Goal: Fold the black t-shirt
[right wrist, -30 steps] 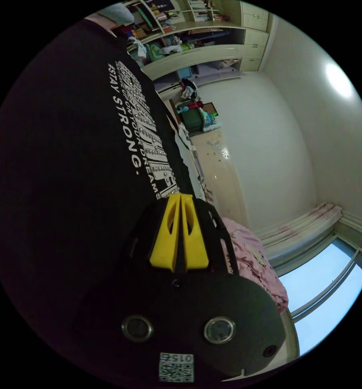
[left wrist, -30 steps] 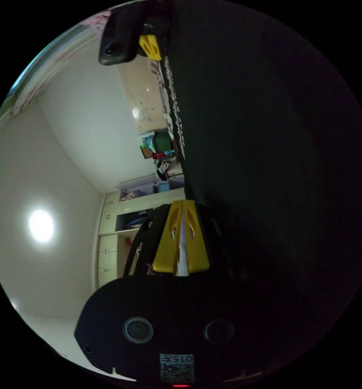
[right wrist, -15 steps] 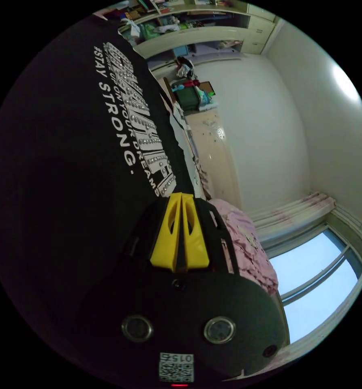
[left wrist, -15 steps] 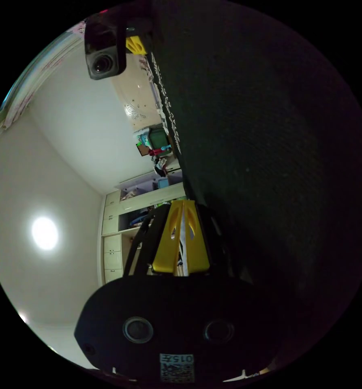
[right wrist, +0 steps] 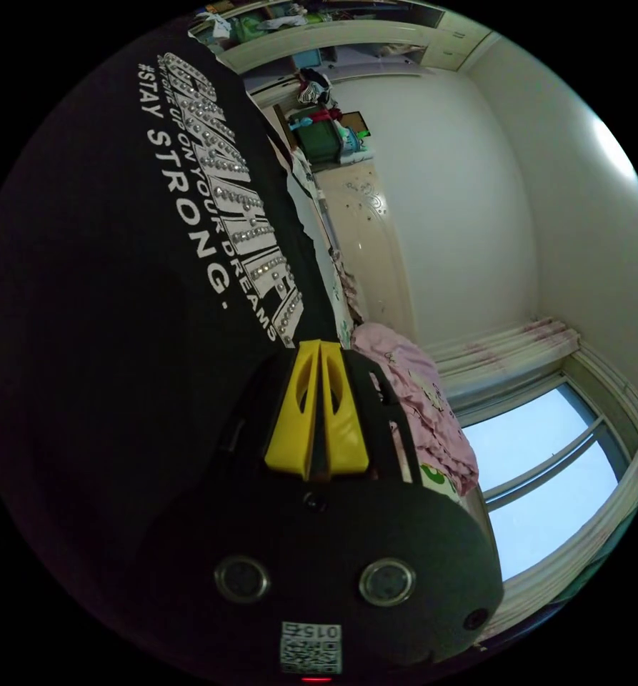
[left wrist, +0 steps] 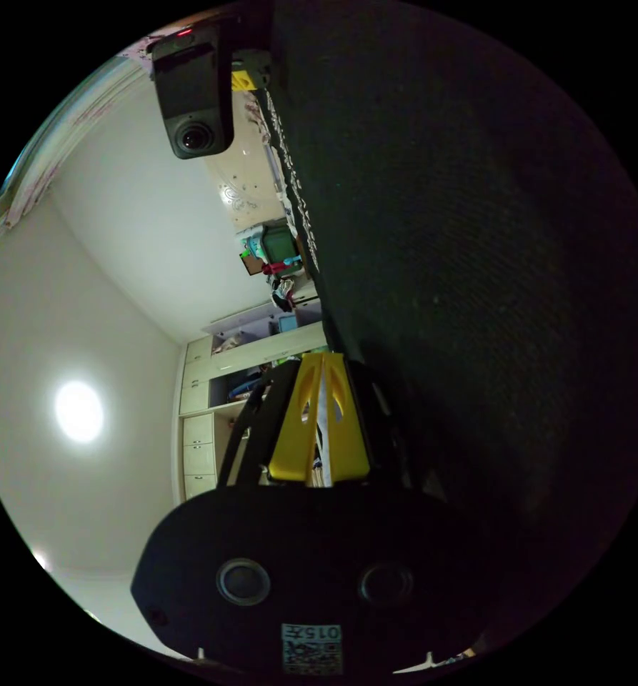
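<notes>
Home bedroom. Past my right gripper (right wrist: pixel 321 350): pink bedding (right wrist: pixel 422 407), cream wardrobe door (right wrist: pixel 372 243), window (right wrist: pixel 547 486) with curtain. Beyond my left gripper (left wrist: pixel 321 361): cluttered built-in shelves (left wrist: pixel 226 371), ceiling light (left wrist: pixel 78 412).

We see a round ceiling light (left wrist: pixel 78 412), cream cabinets (left wrist: pixel 193 421), a green bin (right wrist: pixel 321 142) by the wall, a crumpled pink blanket (right wrist: pixel 419 407) and a bright window (right wrist: pixel 547 479) under pale curtains (right wrist: pixel 504 350).

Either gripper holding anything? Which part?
Both hold the black t-shirt by its edge: right gripper pinches the hem near the print; left gripper is closed on an edge, though a slit shows between its jaws.
</notes>
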A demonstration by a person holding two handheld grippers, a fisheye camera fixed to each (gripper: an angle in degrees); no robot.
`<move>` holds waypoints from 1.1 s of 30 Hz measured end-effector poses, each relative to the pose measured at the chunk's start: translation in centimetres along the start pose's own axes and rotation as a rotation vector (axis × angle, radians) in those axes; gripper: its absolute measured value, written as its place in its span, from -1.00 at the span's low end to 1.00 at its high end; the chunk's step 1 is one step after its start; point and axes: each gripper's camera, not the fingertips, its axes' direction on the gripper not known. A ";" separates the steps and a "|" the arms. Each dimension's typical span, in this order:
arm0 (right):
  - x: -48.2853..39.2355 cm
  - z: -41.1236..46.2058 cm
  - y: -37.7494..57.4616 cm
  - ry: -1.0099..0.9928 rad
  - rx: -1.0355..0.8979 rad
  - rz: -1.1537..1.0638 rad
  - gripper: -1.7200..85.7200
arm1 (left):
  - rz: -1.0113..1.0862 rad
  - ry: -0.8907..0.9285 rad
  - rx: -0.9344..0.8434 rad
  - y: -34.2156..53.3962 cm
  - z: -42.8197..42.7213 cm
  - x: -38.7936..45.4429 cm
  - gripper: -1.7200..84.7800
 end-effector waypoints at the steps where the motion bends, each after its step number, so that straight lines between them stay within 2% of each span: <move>1: 0.2 0.1 -0.4 0.000 0.001 0.001 -0.97 | 0.000 0.000 0.000 0.1 0.1 -0.2 -0.97; 33: 3.9 1.8 -8.4 0.005 0.004 0.005 -0.97 | 0.007 -0.012 -0.004 6.0 7.0 -5.1 -0.97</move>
